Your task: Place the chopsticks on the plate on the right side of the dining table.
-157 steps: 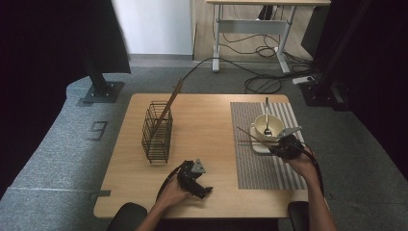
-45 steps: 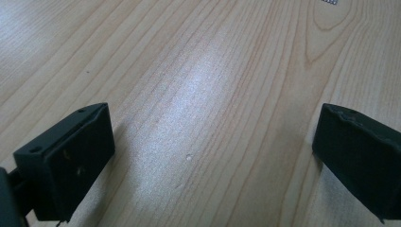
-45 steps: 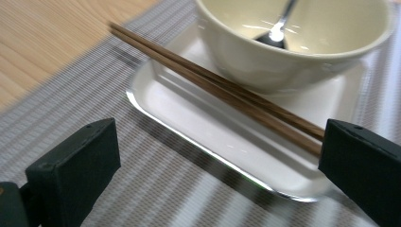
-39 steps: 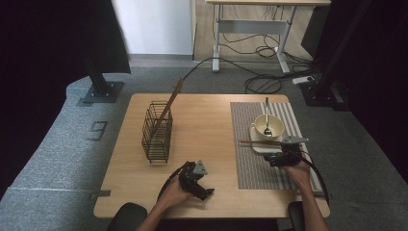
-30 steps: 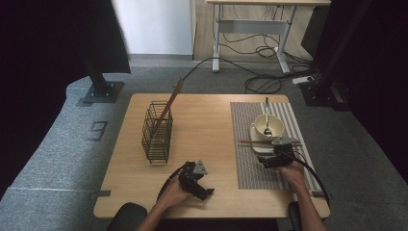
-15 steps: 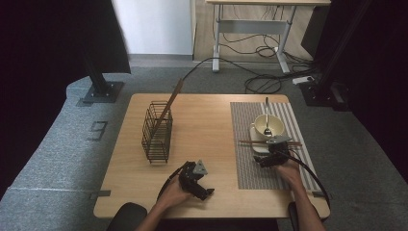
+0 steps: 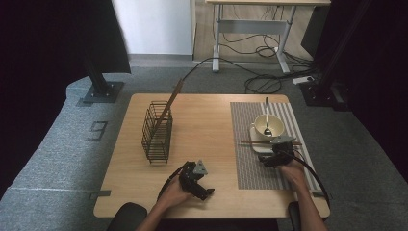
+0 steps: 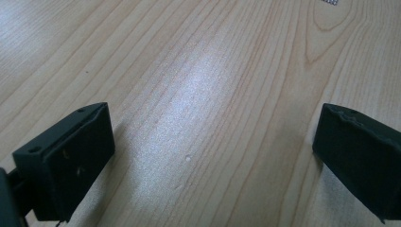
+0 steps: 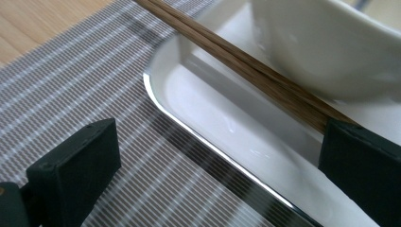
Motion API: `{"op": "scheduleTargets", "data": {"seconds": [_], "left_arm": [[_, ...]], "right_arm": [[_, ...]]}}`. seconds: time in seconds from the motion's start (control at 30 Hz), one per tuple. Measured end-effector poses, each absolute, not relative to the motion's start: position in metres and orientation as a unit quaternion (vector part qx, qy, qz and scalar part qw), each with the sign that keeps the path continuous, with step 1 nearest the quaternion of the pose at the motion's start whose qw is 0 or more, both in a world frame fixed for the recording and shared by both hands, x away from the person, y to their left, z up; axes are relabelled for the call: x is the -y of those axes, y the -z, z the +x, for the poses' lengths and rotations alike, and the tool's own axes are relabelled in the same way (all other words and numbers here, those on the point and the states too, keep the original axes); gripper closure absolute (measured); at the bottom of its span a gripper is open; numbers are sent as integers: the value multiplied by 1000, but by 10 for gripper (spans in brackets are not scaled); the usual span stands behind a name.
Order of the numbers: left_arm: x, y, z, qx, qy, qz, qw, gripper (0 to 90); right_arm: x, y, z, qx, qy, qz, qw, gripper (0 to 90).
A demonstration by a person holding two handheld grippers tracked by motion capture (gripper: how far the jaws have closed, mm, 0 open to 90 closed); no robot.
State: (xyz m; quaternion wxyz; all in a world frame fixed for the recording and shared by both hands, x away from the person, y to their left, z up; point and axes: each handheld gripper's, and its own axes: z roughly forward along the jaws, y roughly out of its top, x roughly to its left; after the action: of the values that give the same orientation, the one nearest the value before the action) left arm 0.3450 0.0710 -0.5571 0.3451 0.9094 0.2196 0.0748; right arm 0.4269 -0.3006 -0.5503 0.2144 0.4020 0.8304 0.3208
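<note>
A pair of brown chopsticks lies across a white rectangular plate on the striped placemat. On the plate stands a cream bowl with a spoon in it. My right gripper is open, low at the plate's near edge, its jaws on either side of the rim, just below the chopsticks. My left gripper rests open over bare wood near the table's front edge, nothing between its jaws.
A black wire basket stands at the table's left middle with a long wooden stick leaning out of it. The wooden table has free room between basket and placemat. Cables trail from both grippers toward the front edge.
My right gripper has slid left along the plate's near edge, from the bowl's right to below the chopsticks. The left gripper has stayed put.
</note>
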Motion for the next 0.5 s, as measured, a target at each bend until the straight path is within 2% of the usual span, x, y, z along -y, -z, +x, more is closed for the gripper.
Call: {"op": "scheduleTargets", "data": {"seconds": [0.5], "left_arm": [[-71, 557, 345, -220, -75, 909, 345, 0]], "right_arm": [[310, 548, 426, -822, -328, 415, 212, 0]]}}
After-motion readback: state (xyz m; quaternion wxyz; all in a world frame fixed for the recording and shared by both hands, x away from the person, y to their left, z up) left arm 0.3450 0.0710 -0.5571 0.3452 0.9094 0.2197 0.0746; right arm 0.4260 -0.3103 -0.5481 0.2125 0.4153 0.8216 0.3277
